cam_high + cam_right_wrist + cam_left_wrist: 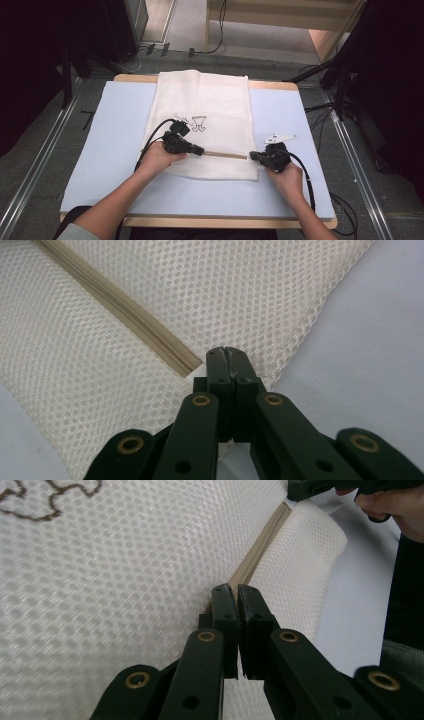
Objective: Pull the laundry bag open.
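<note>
A white mesh bag [200,125] lies flat on the pale blue table [300,120]. It runs from the far edge of the table down toward the near edge, a little left of the middle. A small dark drawing [198,123] sits on the bag near its middle. A tan zipper [225,155] crosses the bag close to its near end, going from side to side. The left gripper [199,149] sits on the bag at the left end of the zipper, and a hand [159,157] holds it from behind. In the left gripper view its two black jaws are almost together, with a thin gap between them, right at the zipper's end; whether they pinch anything there is hard to tell. The right gripper [254,155] is at the right side of the bag, right at the zipper's other end. In the right gripper view its jaws are pressed tight together and look to pinch the mesh just past the zipper's end [187,367], near the bag's edge. The two grippers point at each other along the zipper.
</note>
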`<act>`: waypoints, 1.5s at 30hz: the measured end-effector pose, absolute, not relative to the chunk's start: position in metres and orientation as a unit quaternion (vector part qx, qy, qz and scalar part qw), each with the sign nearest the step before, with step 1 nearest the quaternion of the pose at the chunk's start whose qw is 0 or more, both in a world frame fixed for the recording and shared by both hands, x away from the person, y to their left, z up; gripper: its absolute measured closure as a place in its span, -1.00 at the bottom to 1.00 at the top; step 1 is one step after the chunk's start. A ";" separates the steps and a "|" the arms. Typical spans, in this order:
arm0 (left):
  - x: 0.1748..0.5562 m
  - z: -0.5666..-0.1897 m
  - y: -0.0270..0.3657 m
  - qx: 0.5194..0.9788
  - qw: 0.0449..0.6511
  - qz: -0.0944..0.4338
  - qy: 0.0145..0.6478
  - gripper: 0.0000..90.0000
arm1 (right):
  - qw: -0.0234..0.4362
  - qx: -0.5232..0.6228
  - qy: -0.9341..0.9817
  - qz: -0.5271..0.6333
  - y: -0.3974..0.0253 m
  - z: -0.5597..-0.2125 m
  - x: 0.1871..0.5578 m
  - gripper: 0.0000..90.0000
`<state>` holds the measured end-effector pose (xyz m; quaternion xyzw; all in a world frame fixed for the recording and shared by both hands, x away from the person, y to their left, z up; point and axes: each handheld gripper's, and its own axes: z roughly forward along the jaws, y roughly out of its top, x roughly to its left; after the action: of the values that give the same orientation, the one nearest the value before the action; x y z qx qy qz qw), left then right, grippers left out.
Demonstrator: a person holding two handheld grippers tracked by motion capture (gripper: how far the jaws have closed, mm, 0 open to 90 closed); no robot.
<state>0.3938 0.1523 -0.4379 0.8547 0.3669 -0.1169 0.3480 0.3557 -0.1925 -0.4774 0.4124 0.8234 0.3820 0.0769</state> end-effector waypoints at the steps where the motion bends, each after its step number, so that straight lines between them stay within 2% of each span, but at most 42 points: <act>1: 0.393 -0.438 0.155 0.853 0.348 -0.119 0.370 0.98 | 0.077 0.412 0.823 0.383 -0.192 -0.477 0.356 1.00; 15: 0.388 -0.432 0.189 0.843 0.361 -0.117 0.380 0.98 | 0.077 0.413 0.823 0.383 -0.192 -0.477 0.356 1.00; 45: 0.387 -0.429 0.207 0.841 0.349 -0.116 0.398 0.98 | 0.077 0.413 0.824 0.381 -0.192 -0.477 0.356 1.00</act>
<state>0.3867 0.2073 -0.4294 0.8405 0.3977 -0.1160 0.3491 0.3557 -0.1920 -0.4771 0.4127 0.8236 0.3814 0.0768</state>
